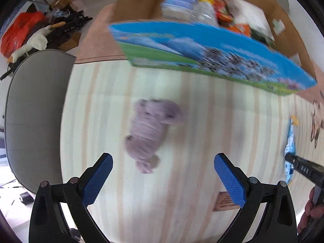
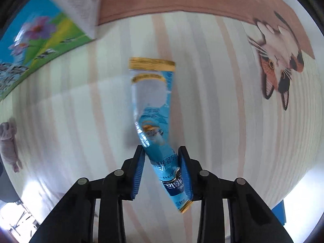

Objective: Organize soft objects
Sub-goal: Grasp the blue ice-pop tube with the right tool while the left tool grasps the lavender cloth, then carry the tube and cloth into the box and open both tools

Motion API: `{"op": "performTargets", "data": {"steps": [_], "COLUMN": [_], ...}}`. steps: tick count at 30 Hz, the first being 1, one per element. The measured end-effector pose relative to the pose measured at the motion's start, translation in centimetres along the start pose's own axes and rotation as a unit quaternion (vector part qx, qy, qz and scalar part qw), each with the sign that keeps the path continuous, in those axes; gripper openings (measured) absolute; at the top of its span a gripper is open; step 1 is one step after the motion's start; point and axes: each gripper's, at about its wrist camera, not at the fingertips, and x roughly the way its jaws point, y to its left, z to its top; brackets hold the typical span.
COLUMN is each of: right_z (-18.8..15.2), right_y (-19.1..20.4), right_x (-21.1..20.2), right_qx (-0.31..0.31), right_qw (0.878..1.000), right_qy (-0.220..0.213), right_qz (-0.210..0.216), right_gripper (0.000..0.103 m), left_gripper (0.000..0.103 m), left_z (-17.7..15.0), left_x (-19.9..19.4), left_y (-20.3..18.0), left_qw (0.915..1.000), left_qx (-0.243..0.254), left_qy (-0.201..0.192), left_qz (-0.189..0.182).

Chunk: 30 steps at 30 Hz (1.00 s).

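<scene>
A lilac plush toy (image 1: 150, 132) lies on the striped tablecloth, just ahead of my left gripper (image 1: 163, 160), which is open and empty above it. The toy also shows at the left edge of the right wrist view (image 2: 9, 141). My right gripper (image 2: 161, 151) is shut on a long blue snack packet (image 2: 152, 109) with gold ends and holds it off the table. The packet (image 1: 290, 145) and the right gripper's body show at the right edge of the left wrist view.
An open cardboard box (image 1: 137, 6) with a blue and green printed flap (image 1: 202, 50) stands at the far side, holding packets and bags. The flap shows at upper left of the right wrist view (image 2: 40, 36). A grey chair (image 1: 34, 109) is left of the table. A cat picture (image 2: 279, 60) is printed on the cloth.
</scene>
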Motion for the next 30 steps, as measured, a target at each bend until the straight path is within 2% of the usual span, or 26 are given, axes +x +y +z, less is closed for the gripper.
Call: {"op": "performTargets", "data": {"steps": [3,5,9,13,16,17,18,20,22,23,26,28,29,30], "right_z": [-0.9,-1.2,-1.7,-1.8,-1.1,-0.9,-0.6,0.4,1.0,1.2,1.4,0.7,0.5,0.3], "right_y": [2.4,4.0,7.1,9.4,10.9,10.9,10.9,10.4,10.3,10.2,9.9,9.5,9.6,9.9], "right_x": [-1.1,-1.6,-1.7,-1.4,-1.5,-1.2,-1.0,0.0,0.4,0.7,1.2,1.2,1.2,1.2], "right_qx": [-0.02,-0.031,-0.059,-0.074,-0.066,-0.06,-0.053,-0.044,-0.037,-0.033,-0.029,-0.036,-0.039,-0.045], "right_qw": [0.999,0.998,0.996,0.994,0.993,0.992,0.991,0.989,0.989,0.989,0.989,0.991,0.992,0.993], "right_qy": [0.0,-0.002,0.0,0.009,0.02,0.028,0.034,0.044,0.047,0.051,0.057,0.046,0.043,0.04], "right_qz": [0.031,0.046,0.065,0.075,0.095,0.105,0.118,0.136,0.136,0.134,0.13,0.12,0.111,0.1], "right_gripper": [0.025,0.024,0.024,0.024,0.024,0.025,0.026,0.028,0.029,0.031,0.034,0.034,0.032,0.025], "left_gripper": [0.102,0.102,0.102,0.102,0.102,0.091,0.076,0.06,0.053,0.045,0.038,0.037,0.036,0.036], "left_z": [0.6,1.0,2.2,3.3,3.8,4.0,4.1,4.1,4.1,4.0,3.5,3.0,2.6,2.4], "left_x": [0.8,1.6,3.2,5.9,7.8,8.0,8.3,8.7,8.8,8.8,8.7,8.4,8.3,7.9], "left_y": [3.1,4.2,3.8,1.7,0.8,0.6,0.5,0.4,0.4,0.6,0.7,0.4,0.2,0.0], "left_qw": [0.9989,0.998,0.9978,0.9951,0.9908,0.9906,0.9905,0.9906,0.9926,0.9933,0.9941,0.9937,0.9937,0.9938], "left_qx": [-0.025,-0.032,0.002,0.069,0.097,0.098,0.097,0.089,0.067,0.059,0.03,0.018,0.014,0.011], "left_qy": [0.025,0.039,0.056,0.072,0.09,0.091,0.094,0.1,0.096,0.095,0.104,0.109,0.108,0.106], "left_qz": [-0.031,-0.037,-0.035,0.003,0.029,0.028,0.027,0.026,0.033,0.03,0.002,-0.02,-0.025,-0.031]}}
